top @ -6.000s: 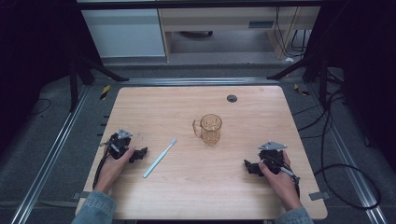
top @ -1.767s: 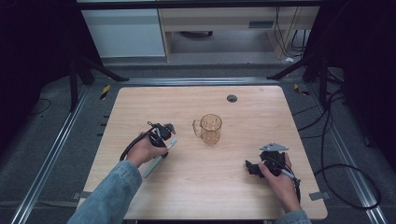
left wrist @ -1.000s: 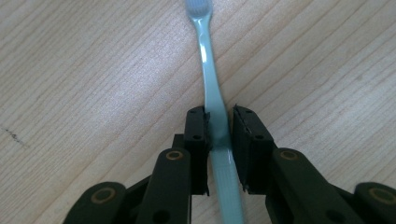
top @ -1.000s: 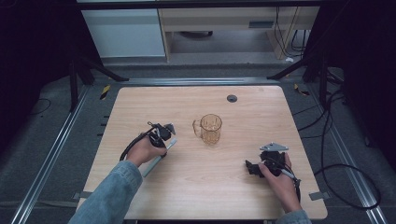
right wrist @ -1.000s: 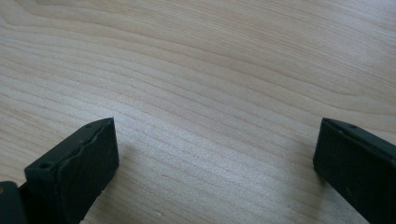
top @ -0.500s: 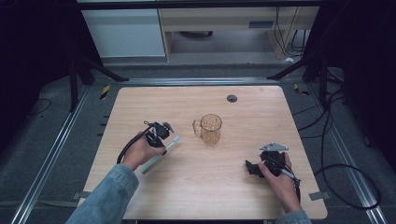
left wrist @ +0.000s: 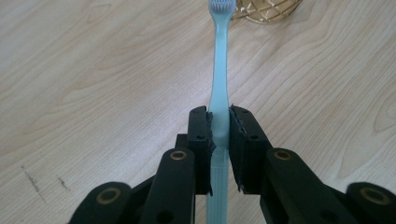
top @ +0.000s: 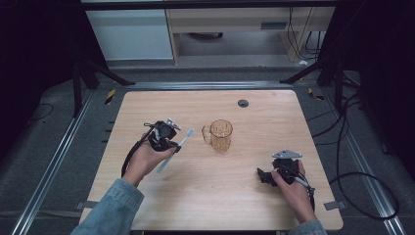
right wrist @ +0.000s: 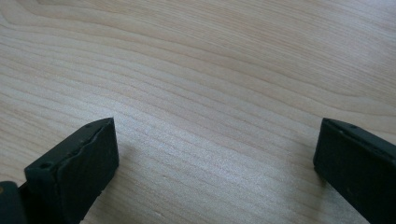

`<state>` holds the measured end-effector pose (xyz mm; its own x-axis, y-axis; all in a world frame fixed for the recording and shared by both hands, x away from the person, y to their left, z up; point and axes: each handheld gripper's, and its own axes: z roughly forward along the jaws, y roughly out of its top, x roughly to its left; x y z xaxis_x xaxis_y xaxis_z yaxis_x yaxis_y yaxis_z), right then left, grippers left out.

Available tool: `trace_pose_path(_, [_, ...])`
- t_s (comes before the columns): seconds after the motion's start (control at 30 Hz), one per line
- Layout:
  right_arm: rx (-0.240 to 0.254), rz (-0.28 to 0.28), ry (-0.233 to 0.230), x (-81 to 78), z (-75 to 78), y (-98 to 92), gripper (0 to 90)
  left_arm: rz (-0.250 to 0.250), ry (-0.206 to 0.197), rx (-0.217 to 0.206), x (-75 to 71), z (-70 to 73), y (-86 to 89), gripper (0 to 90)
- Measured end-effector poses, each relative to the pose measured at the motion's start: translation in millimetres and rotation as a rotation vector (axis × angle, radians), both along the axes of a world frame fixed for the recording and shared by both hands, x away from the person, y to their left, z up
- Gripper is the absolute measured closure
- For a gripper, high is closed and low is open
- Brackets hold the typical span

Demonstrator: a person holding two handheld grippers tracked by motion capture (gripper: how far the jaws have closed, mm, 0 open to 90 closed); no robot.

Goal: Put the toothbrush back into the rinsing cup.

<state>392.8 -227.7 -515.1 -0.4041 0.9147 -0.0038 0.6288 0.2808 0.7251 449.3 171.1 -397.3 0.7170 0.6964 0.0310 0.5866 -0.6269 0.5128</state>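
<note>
Toothbrush [left wrist: 218,88], pale blue: clamped at mid-handle in the left tongs [top: 169,138], raised off the table [top: 147,105] left of centre, bristle head aimed toward the cup. Cup [top: 220,134], amber glass with handle: upright near the table's centre, empty as far as can be seen, just beyond the brush head. Right tongs [right wrist: 215,158]: jaws wide apart, gripping nothing, resting near the table's front right corner. Status, as judged: pickup done; brush apparently bound for the cup; carrying across, lowering in and release remain.
</note>
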Motion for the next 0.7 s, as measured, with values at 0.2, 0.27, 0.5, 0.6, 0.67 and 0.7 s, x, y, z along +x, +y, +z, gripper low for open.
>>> trace_pose_path(0.2, [-0.002,0.011,0.000,0.3,0.0,-0.3,0.4,-0.006,-0.016,-0.065,1.4,5.4,-2.3,78.4])
trace_pose_path(0.27, [-0.002,0.011,0.000,0.3,0.0,-0.3,0.4,-0.009,-0.020,-0.104,1.4,7.9,-4.9,78.5])
trace_pose_path(0.5, [-0.001,0.012,-0.001,0.2,-0.1,0.0,0.4,-0.005,-0.071,-0.139,3.2,13.9,-11.4,78.5])
trace_pose_path(0.6, [-0.001,0.014,-0.001,0.3,-0.1,0.0,0.4,-0.001,-0.097,-0.155,3.9,15.3,-12.3,78.5])
trace_pose_path(0.67, [0.000,0.014,0.000,0.2,-0.1,0.1,0.4,0.000,-0.117,-0.168,4.2,16.8,-12.5,78.5])
trace_pose_path(0.7, [-0.001,0.015,-0.001,0.2,-0.1,-0.1,0.4,-0.001,-0.127,-0.176,4.3,17.6,-12.8,78.5])
